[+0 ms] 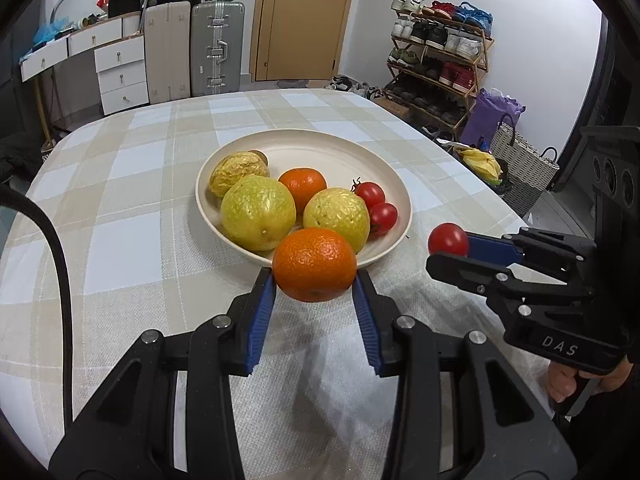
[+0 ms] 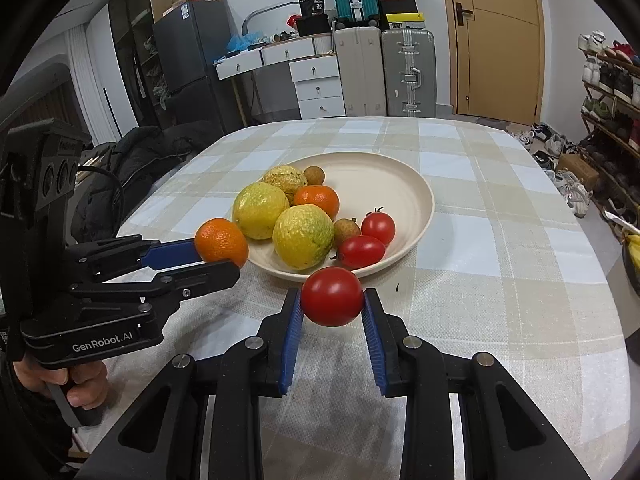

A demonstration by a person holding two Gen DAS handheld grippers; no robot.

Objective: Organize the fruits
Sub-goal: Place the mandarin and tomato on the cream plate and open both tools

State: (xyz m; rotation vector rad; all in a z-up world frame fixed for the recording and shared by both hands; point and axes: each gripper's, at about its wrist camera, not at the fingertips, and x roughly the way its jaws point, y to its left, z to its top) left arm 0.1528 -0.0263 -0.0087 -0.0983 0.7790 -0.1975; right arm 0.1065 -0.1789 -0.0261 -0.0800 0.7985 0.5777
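left gripper (image 1: 314,284): my fingers pinch a mandarin orange (image 1: 314,265), raised off the bench (image 1: 120,240) at the plate's near rim.
right gripper (image 2: 331,300): my fingers clasp a cherry tomato (image 2: 332,296), hovering short of the plate (image 2: 400,184).
why: both held clear, likely for dropping among the piled fruit.

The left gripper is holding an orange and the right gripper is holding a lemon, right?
Not quite. The left gripper does hold an orange, but the right gripper holds a red tomato, not a lemon. The right wrist view shows it pinched between the blue pads.
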